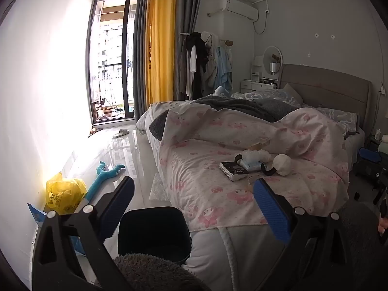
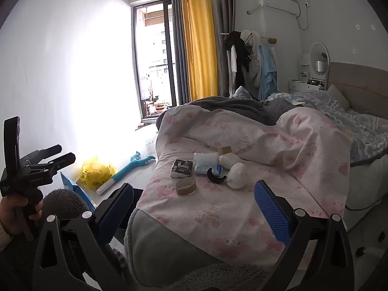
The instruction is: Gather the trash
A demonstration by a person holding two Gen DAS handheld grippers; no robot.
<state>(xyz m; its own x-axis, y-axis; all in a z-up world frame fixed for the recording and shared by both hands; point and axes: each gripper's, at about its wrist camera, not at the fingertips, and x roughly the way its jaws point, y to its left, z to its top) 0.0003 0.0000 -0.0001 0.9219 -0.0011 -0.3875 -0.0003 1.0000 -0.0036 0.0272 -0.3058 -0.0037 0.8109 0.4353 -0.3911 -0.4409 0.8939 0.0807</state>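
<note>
Both grippers, left point(image 1: 194, 201) and right point(image 2: 194, 201), gape wide and hold nothing. Trash point(image 2: 208, 169) sits in a little pile on the bed point(image 2: 242, 218). Black bin point(image 1: 155, 232) stands beside the bed.

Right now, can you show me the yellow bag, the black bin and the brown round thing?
yellow bag point(image 1: 64, 191), left wrist view, crumpled middle.
black bin point(image 1: 135, 220), left wrist view, front wall.
brown round thing point(image 2: 185, 185), right wrist view, flat top.

Bedroom, plain white walls point(image 1: 48, 84). Glossy pale tile floor point(image 1: 121, 150) w/ daylight glare from dark-framed glass balcony door point(image 1: 111, 55). Yellow and grey curtains point(image 1: 160, 38) beside it. Beige padded headboard point(image 1: 327, 84), white wall AC unit point(image 1: 238, 8), clothes rack point(image 1: 206, 63) nr corner.
</note>
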